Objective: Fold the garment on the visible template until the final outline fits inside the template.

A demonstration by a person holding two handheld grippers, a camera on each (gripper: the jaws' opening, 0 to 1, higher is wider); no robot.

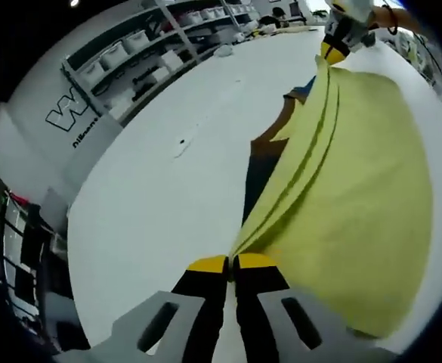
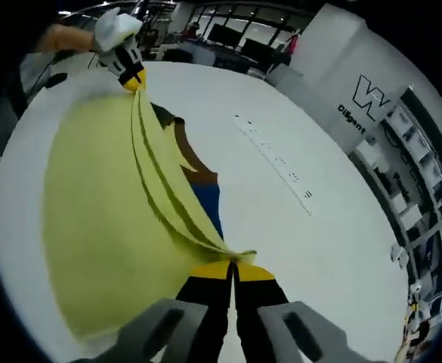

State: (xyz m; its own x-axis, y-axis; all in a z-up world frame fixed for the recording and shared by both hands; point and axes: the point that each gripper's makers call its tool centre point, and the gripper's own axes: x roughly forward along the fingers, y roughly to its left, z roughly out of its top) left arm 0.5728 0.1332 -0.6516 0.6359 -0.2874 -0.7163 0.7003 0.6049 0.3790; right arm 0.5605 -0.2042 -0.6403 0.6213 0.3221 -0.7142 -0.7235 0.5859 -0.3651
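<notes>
Left gripper [image 1: 232, 265]: was seen clenched on one end of the garment's gathered top edge, its yellow-tipped jaws pressed together.
Right gripper [image 2: 233, 267]: was seen clamped on the other end of that edge, jaws together; it was also seen in the left gripper view [image 1: 332, 51], held by a hand [image 1: 349, 17].
Garment [image 1: 357, 189]: a yellow cloth was held up between the two grippers, its top edge stretched in folds from one to the other, the rest hanging down over the table; in the right gripper view [image 2: 107, 204] it spread to the left of the jaws.
Template [image 1: 262, 162]: a dark sheet with brown and blue parts was seen flat on the table, partly covered by the garment [image 2: 202, 185].
Table [image 1: 168, 197]: a white surface was seen beneath everything.
Shelves [image 1: 153, 53]: racks with bins were seen beyond the table.
</notes>
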